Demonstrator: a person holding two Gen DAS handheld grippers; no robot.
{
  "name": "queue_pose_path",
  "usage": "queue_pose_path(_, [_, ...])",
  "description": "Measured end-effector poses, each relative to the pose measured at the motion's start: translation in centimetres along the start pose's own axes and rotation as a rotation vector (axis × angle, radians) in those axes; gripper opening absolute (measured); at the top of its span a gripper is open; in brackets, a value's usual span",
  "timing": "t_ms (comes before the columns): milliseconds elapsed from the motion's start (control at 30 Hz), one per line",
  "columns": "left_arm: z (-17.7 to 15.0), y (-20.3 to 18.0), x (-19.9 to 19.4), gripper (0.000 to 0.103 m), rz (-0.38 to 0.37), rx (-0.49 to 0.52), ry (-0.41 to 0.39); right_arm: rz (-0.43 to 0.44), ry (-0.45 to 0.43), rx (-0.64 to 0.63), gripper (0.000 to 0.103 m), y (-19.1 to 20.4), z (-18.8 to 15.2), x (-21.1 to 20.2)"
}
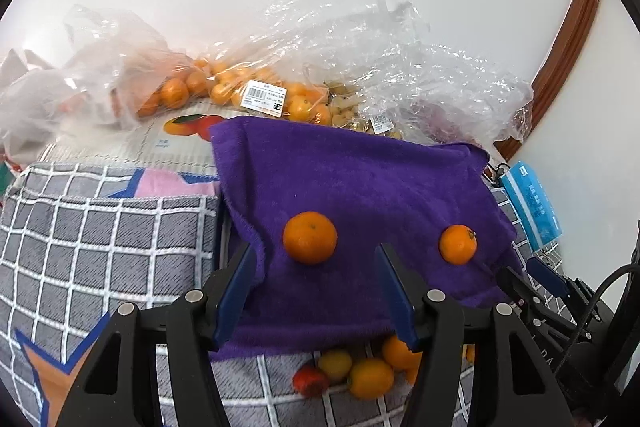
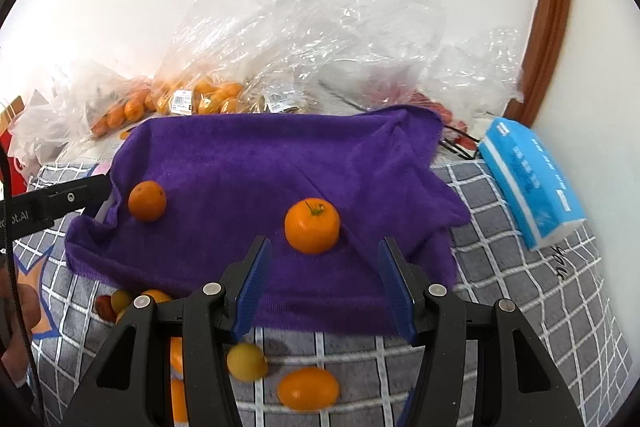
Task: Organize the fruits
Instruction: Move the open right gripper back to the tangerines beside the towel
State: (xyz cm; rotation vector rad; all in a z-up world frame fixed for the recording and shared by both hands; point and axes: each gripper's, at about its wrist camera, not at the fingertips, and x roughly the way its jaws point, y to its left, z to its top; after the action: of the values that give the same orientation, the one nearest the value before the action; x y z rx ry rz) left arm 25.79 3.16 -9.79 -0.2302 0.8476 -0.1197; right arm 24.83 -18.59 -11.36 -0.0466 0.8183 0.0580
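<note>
Two oranges lie on a purple towel [image 1: 360, 179]. In the left wrist view, the larger orange [image 1: 310, 237] sits just ahead of my left gripper [image 1: 316, 253], whose blue pads stand apart on either side without touching it. The second orange [image 1: 458, 244] lies to its right. In the right wrist view, that stemmed orange [image 2: 312, 225] rests just beyond my right gripper [image 2: 324, 243], which is open and holds nothing. The other orange [image 2: 147, 201] lies at the left, near the left gripper's finger [image 2: 80, 193]. Loose small fruits [image 1: 370, 377] [image 2: 308, 387] lie by the towel's near edge.
Plastic bags of oranges [image 1: 172, 93] and crumpled clear wrap [image 2: 320, 39] crowd the back against a white wall. A blue tissue pack [image 2: 528, 183] lies at the right. A grey checked cloth [image 1: 100, 239] covers the surface. A wooden frame [image 2: 552, 27] runs up the right.
</note>
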Motion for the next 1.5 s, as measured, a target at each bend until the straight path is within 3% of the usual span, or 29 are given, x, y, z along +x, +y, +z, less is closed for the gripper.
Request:
queue_pose_path(567, [-2.9,1.5,-3.5,0.055,0.018,-0.011,-0.008,0.017,0.019,0.089,0.055,-1.5,-2.5,-2.9])
queue_pose_path(833, [-4.4,2.0,-3.8,0.055,0.044,-0.016,0.025,0.049,0.027,0.100,0.055,-1.7,-3.7,-3.7])
queue_pose_path(1200, [-6.1,2.3,-4.8,0.055,0.064,-0.011,0.000,0.064,0.016,0.094,0.055,-1.5,-5.0,-4.6])
queue_pose_path(1500, [-7.7,4.2,-3.9,0.056,0.066,-0.063,0.048,0.085,0.013,0.074,0.055,-1.0,-6.3,-4.4])
